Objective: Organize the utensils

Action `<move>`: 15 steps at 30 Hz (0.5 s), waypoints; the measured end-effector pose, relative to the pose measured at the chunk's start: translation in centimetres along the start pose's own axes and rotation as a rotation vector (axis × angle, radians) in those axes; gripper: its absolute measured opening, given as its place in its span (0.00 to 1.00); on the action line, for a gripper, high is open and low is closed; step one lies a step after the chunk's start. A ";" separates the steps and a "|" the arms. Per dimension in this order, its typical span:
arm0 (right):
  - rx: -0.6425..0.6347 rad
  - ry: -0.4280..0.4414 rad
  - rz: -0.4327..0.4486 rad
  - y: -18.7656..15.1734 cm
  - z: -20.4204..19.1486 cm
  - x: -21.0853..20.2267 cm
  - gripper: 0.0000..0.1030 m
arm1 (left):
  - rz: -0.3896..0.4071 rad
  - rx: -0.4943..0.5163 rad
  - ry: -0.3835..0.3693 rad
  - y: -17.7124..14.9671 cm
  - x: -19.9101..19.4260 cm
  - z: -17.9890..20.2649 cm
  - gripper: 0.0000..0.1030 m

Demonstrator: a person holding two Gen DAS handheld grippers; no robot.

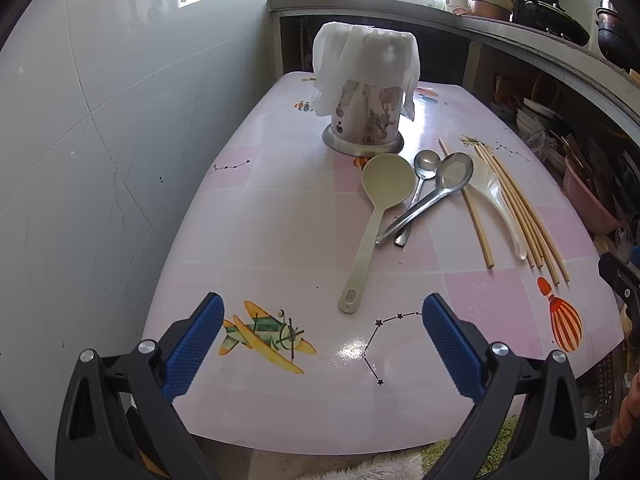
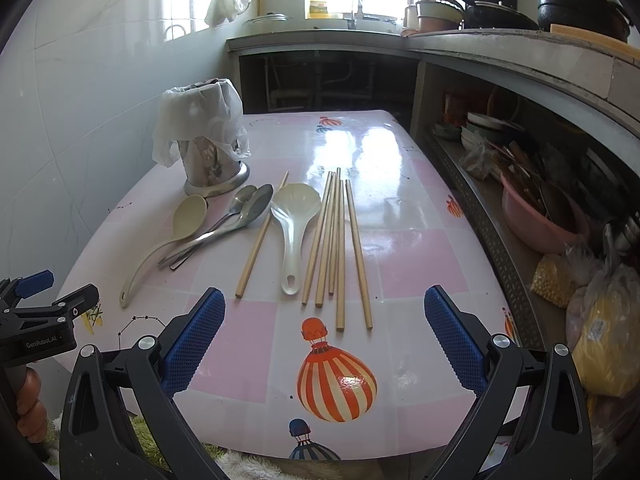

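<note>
1. My left gripper has its jaws wide apart and holds nothing; it hangs over the near edge of the table.
2. My right gripper is likewise spread wide and empty, over the near edge, above a printed balloon.
3. Ahead of my left jaws, just past the right fingertip, lies the beige ladle, its handle end nearest me and its bowl pointing away.
4. Right of the ladle, two metal spoons lie crossed, handles touching the ladle's stem.
5. Farther right lies a white scoop among the chopsticks.
6. From my right jaws, the scoop lies straight ahead between the fingertips, handle toward me.
7. One chopstick lies to its left; five chopsticks lie to its right, roughly parallel, ends toward me.
8. The spoons and ladle sit ahead and left of my right jaws.
9. The holder, upright and draped with a white cloth, stands beyond all the utensils, well apart from both grippers.
</note>
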State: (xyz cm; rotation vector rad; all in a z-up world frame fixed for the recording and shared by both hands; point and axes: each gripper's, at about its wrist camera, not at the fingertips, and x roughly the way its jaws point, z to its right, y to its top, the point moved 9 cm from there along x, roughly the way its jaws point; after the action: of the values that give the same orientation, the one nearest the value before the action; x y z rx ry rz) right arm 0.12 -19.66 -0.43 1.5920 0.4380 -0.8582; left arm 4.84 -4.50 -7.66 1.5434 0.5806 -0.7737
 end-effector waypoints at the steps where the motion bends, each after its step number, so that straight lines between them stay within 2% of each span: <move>1: 0.000 0.000 0.000 0.0 0.0 0.0 0.92 | 0.000 0.000 0.001 0.0 0.0 0.1 0.95; 15: 0.006 0.003 -0.001 -0.1 0.6 0.2 0.92 | 0.003 0.004 -0.006 0.3 0.0 0.0 0.94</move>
State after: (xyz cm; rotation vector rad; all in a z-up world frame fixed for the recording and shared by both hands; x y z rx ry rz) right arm -0.01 -20.20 -0.64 1.5988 0.4379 -0.8588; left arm 5.06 -4.55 -7.52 1.5446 0.5727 -0.7777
